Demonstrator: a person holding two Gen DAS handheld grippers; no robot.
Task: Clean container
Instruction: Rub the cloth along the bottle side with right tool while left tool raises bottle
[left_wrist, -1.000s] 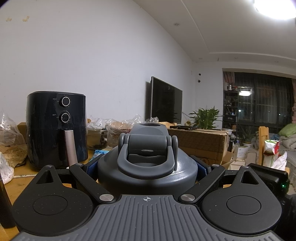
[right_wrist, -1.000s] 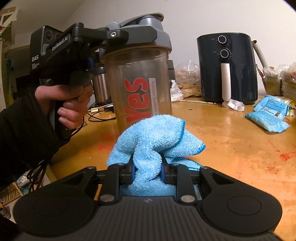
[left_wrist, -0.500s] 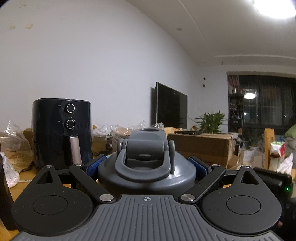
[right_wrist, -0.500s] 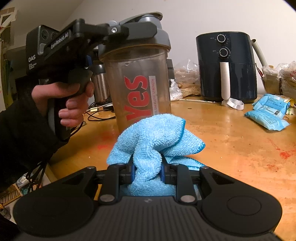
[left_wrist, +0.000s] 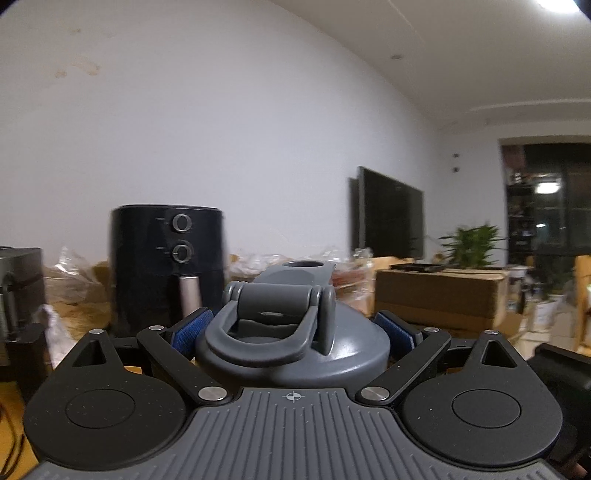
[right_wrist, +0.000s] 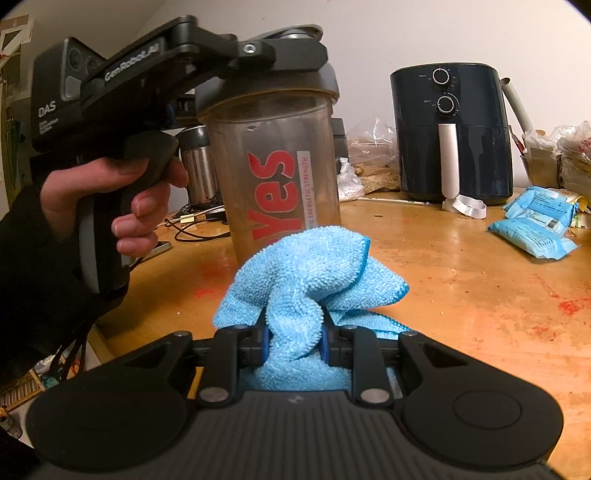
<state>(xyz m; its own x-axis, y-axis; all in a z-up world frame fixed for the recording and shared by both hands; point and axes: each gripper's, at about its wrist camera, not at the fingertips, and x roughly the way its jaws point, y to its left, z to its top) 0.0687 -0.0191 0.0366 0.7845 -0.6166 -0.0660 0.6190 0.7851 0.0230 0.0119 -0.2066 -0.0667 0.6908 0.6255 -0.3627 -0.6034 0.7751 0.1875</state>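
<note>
Left claw (left_wrist: 293, 334): I have it clamped on the bottle (right_wrist: 280, 177) lid.
Right claw (right_wrist: 293, 341): I have it clamped on the cloth (right_wrist: 314, 277), bottle just ahead.

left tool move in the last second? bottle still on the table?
Yes. In the left wrist view the air fryer and TV slid rightward, so the left tool swung left, gripping the shaker bottle's lid.
</note>
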